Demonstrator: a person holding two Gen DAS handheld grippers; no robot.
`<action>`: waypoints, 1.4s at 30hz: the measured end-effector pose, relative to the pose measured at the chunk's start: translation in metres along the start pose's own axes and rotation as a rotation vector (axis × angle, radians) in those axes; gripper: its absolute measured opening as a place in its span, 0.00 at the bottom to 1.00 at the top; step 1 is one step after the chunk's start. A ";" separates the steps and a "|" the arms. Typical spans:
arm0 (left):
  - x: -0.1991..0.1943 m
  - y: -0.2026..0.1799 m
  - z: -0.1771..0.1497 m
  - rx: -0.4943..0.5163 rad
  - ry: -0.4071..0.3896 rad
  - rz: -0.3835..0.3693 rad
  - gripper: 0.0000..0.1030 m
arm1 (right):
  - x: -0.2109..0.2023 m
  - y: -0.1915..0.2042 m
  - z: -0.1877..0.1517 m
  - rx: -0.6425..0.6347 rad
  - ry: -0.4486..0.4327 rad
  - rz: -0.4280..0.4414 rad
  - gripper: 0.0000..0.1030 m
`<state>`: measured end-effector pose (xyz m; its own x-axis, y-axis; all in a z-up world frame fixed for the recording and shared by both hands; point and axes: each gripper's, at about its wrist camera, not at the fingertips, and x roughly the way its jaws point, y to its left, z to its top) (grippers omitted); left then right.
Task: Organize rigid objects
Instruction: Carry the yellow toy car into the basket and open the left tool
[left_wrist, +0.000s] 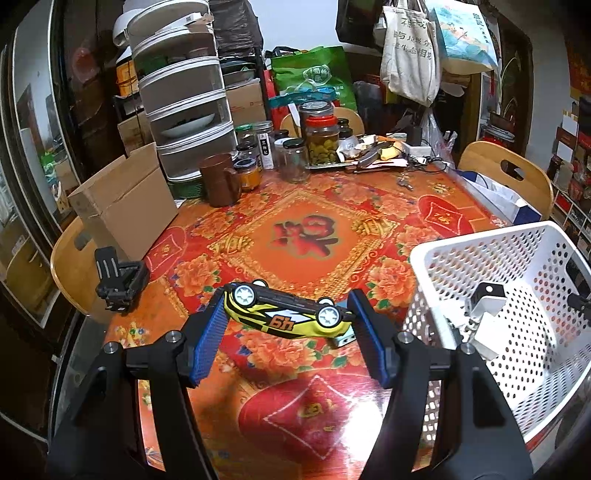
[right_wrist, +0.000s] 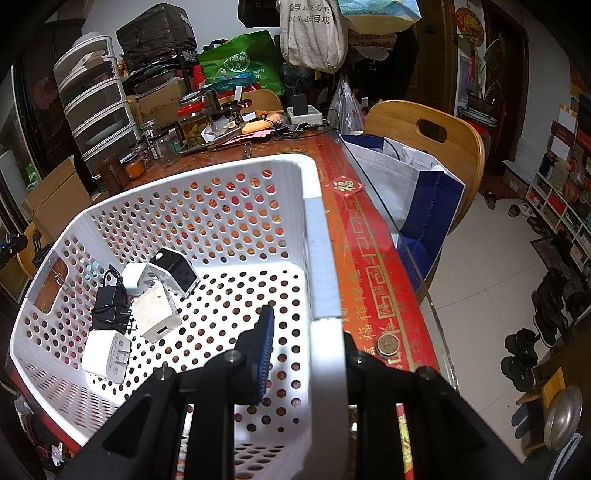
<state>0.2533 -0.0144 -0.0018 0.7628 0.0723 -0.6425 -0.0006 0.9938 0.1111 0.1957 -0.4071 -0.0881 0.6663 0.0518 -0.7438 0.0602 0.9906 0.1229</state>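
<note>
Two hand-held grippers, each closed on something.
The left hand-held gripper (left_wrist: 286, 317) clamps a yellow toy car (left_wrist: 288, 308) above the surface (left_wrist: 295, 229); the right hand-held gripper (right_wrist: 308, 347) pinches the white basket (right_wrist: 321, 236) wall.

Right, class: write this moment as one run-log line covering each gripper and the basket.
left gripper: shut on toy car, above table | right gripper: shut on basket wall | basket: holds chargers

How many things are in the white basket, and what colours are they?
White chargers: 3
Black charger with cable: 1
Black-and-white box: 1
Total in the white basket: 5
</note>
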 end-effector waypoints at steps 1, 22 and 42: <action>-0.001 -0.004 0.001 0.004 -0.001 -0.004 0.61 | 0.000 0.000 0.000 0.000 0.000 0.000 0.22; -0.015 -0.074 0.008 0.112 -0.010 -0.087 0.61 | 0.000 0.000 0.000 -0.001 0.000 0.000 0.21; 0.007 -0.152 -0.002 0.240 0.098 -0.166 0.61 | 0.000 0.002 0.002 -0.002 -0.003 0.003 0.22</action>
<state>0.2572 -0.1646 -0.0250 0.6739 -0.0706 -0.7354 0.2805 0.9453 0.1664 0.1971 -0.4054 -0.0867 0.6688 0.0544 -0.7415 0.0565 0.9907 0.1236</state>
